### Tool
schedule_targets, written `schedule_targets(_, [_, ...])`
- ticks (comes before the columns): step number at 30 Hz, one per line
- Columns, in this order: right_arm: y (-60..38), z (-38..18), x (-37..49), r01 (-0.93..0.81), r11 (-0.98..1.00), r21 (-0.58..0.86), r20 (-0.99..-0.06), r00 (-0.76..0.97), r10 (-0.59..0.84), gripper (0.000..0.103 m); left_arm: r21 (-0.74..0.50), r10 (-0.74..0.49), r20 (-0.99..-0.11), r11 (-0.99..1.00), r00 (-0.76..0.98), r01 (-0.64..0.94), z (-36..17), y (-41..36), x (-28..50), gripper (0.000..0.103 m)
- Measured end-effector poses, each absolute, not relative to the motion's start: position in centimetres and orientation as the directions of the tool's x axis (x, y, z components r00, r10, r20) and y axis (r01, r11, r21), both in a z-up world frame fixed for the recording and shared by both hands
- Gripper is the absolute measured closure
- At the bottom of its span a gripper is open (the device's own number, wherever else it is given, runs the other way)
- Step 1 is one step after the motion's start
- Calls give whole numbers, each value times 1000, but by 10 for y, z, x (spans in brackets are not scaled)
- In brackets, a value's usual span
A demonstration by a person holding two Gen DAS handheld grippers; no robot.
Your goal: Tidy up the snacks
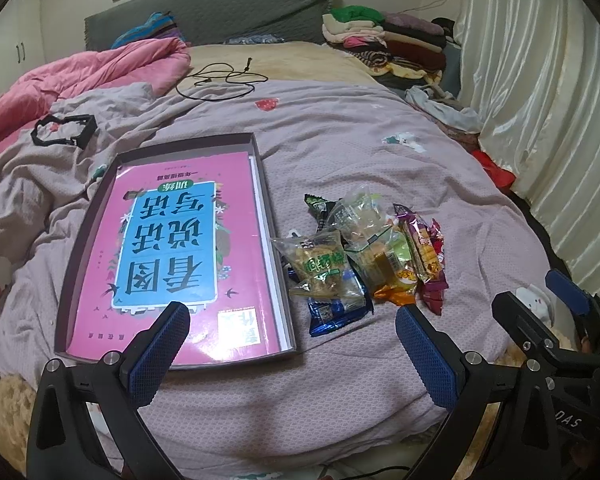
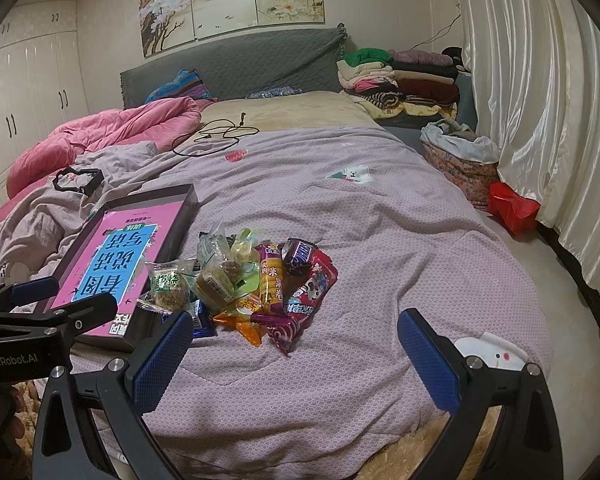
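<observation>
- Nearest the left wrist camera, the left tongs stand spread wide with nothing between the blue pads, hovering above the mauve bedspread; their bases are cut off by the lower edge.
- Right tongs are likewise parted and empty, poised over the bedspread just short of the snack pile.
- From the left view the right tongs appear at the right margin, partly cropped, so only one blue-tipped arm and black frame show.
- Snack pile lies on the bedspread beside the shallow box, its nearest packets touching the box's right wall.
- Among the pile: a clear packet with green lettering, a blue wrapper mostly buried under it, an orange-yellow packet, and a red wrapper; the packets overlap, so an exact count is hard to make.
- Inside the box a pink workbook fills nearly the whole floor, its title upside down to the camera; the left tongs' finger covers its near corner.
- Farther off, a black cable loops on the bed, and folded clothes are stacked by the headboard; details there blur.
</observation>
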State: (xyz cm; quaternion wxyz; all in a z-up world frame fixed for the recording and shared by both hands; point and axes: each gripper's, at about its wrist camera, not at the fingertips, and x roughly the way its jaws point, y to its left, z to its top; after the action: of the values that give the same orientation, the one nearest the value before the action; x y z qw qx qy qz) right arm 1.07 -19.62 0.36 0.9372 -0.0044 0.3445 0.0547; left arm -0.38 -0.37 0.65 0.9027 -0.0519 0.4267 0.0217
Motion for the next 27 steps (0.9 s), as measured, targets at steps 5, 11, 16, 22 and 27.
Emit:
schedule_targets(5, [-198,4,13,-101,994,36,-644,759,100,1,-75,-6,-774,994,633,-82,6,-4,-3,0])
schedule_targets(11, [-199,3,14,-101,994,45,-646,756,106,1,-67,-3,-774,995,633,-78,5,-3,-2,0])
schedule_targets(16, [-200,-3,19,-106,993,61,-657,744,120,1,-70,-12,-773,995,634,-68,4,-4,1,0])
schedule_targets(22, [-201,-11,24,-109,991,75,-671,730,131,1,-73,-14,-781,995,624,-70,1,1,9,0])
schedule_targets(27, [-200,-15,32,-123,989,83,-678,721,146,1,-78,-31,-798,996,602,-52,-2,8,25,0])
